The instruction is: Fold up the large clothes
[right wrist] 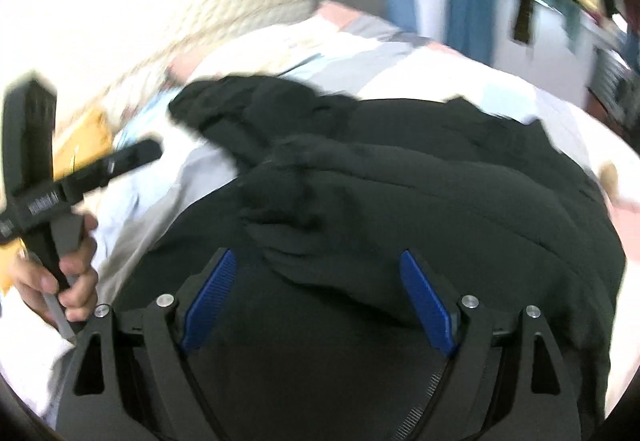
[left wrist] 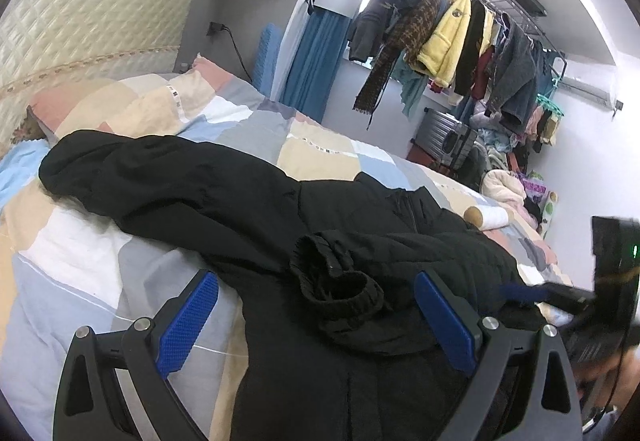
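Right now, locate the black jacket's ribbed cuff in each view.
Left wrist: ribbed cuff lies low centre, on the black jacket, between the left gripper pads.
Right wrist: cuff not distinguishable; blurred.
Shared landmark: quilted headboard, upper left.

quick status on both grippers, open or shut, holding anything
Left gripper: open, blue-padded fingers apart over the black padded jacket, nothing gripped.
Right gripper: open over the jacket, holding nothing.
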{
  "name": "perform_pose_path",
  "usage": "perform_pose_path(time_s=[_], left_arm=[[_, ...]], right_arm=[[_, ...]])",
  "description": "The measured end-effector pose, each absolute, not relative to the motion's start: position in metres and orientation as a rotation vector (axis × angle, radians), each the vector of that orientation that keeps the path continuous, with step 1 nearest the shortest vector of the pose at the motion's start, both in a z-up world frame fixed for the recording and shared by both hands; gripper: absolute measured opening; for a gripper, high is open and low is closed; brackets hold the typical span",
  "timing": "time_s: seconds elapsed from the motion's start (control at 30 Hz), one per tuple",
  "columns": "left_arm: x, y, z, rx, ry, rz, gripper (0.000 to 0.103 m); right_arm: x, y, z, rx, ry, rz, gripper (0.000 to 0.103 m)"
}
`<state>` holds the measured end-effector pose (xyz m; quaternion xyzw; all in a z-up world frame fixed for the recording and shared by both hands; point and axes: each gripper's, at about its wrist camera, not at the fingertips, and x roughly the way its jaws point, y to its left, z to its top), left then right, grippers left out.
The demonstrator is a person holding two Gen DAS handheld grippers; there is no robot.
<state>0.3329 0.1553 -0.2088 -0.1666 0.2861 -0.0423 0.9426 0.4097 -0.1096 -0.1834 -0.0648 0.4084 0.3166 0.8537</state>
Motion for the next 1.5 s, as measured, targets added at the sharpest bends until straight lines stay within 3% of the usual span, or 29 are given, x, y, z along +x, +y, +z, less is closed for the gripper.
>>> perform_pose_path(time_s=[0.13, 0.47, 0.73, 1.13, 1.5], left_arm=[[0.337, 0.147, -0.212, -0.332, 0.592, -0.101, 0.1], [0.355, 0.121, -0.222, -0.281, 0.644, -0.086, 0.1], [0.365, 0.108, -0.226, -0.288, 0.659, -0.07, 0.1], [0.365, 0.094, -0.223, -0.265, 0.621, -0.073, 0.1], [0.358, 0.099, -0.217, -0.279, 0.606, -0.071, 0.1]], right_arm=[[0.426, -0.188, -0.176, 0.014, 0.884, 0.526, 0.084], [0.45, -0.316, -0.206, -0.059, 0.841, 0.15, 0.084], [0.481, -0.335, -0.269, -0.107, 1.022, 0.117, 0.084], [0.492, -0.343, -0.232, -0.05, 0.766, -0.019, 0.084], [0.496, -0.393, -0.247, 0.086, 0.784, -0.124, 0.084]])
